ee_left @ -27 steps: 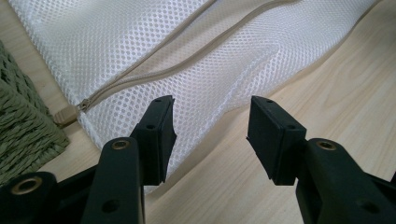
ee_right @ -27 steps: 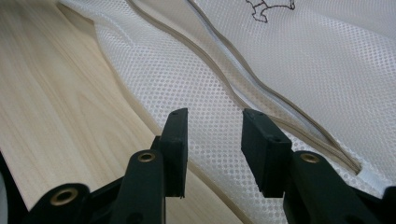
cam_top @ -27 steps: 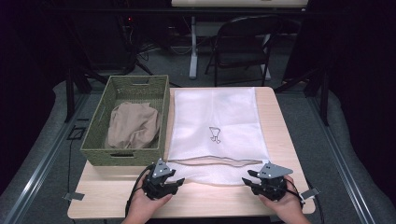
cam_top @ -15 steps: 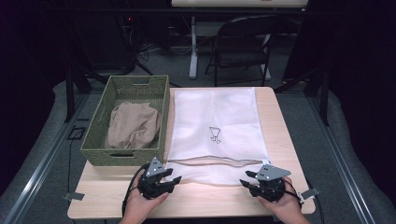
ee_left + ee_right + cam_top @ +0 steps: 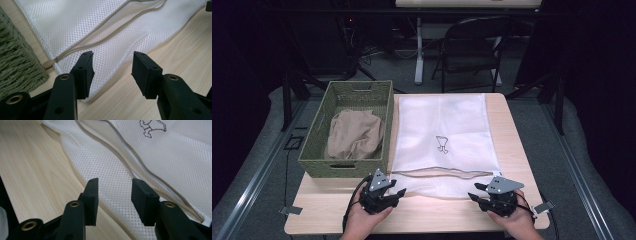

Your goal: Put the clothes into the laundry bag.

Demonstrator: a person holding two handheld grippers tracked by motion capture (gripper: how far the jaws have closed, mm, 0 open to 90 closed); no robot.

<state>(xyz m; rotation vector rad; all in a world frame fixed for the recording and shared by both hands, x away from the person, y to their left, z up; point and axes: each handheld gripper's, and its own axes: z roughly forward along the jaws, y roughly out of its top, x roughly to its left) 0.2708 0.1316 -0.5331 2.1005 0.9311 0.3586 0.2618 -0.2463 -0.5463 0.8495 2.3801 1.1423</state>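
Both hand-held grippers, left [image 5: 393, 194] and right [image 5: 475, 198], gape at the mesh bag's [image 5: 444, 135] near edge.

White mesh bag [image 5: 443, 134], woven basket [image 5: 316, 152], matt wood table [image 5: 432, 215]

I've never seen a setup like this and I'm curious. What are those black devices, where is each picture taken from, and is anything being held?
A person holds a hand-operated gripper in each hand: the left gripper and the right gripper. The high view looks down on the wooden table. The other two pictures come from cameras riding on each gripper, looking along its black jaws. On the table lie a white mesh laundry bag with a zipper, and a green woven basket holding a tan cloth. Both grippers are open at the bag's near edge, holding nothing.
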